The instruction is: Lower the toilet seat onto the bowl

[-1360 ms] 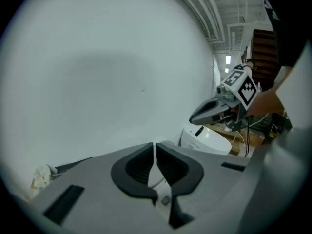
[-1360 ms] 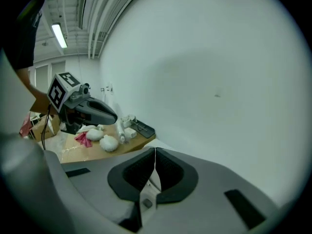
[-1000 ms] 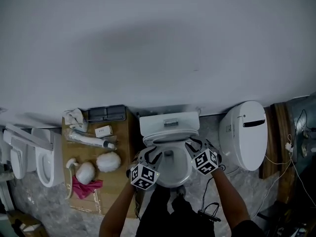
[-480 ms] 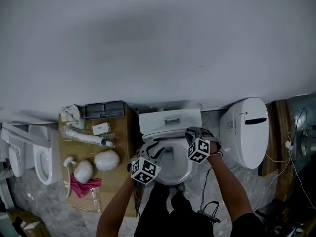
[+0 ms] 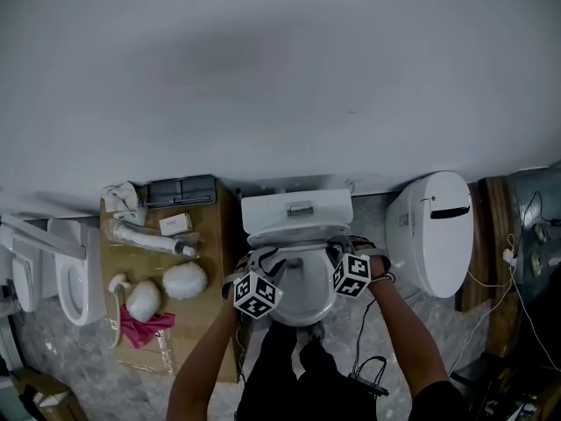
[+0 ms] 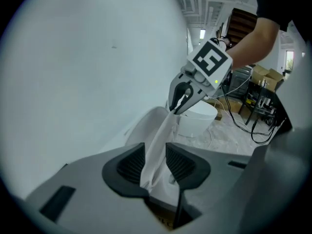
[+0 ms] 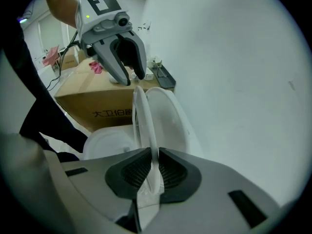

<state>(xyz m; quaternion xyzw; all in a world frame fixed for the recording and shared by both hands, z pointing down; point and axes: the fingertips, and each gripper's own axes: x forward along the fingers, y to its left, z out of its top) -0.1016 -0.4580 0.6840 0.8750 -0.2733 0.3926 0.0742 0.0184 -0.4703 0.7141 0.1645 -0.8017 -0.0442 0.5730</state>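
Note:
The white toilet (image 5: 298, 305) stands against the wall with its tank (image 5: 298, 210) behind it. Its seat (image 5: 296, 249) is tilted up between my two grippers. My left gripper (image 5: 263, 258) is shut on the seat's left rim; in the left gripper view the white seat (image 6: 161, 133) fills the space between its pads (image 6: 129, 164). My right gripper (image 5: 338, 247) holds the right rim, and its jaws have just been closing with the thin seat edge (image 7: 140, 113) between them. The raised lid (image 7: 168, 116) stands behind the seat. Each gripper shows in the other's view: left gripper (image 7: 132, 79), right gripper (image 6: 176, 106).
A second white toilet (image 5: 434, 235) stands close on the right. On the left, a cardboard box (image 5: 210, 235) carries tubes, white bundles and a pink cloth (image 5: 145, 327). More toilet seats (image 5: 70, 274) stand at far left. Cables (image 5: 372, 367) trail on the floor.
Both grippers have moved closer to the tank and nearer each other in the head view. The right gripper's marker cube has rolled.

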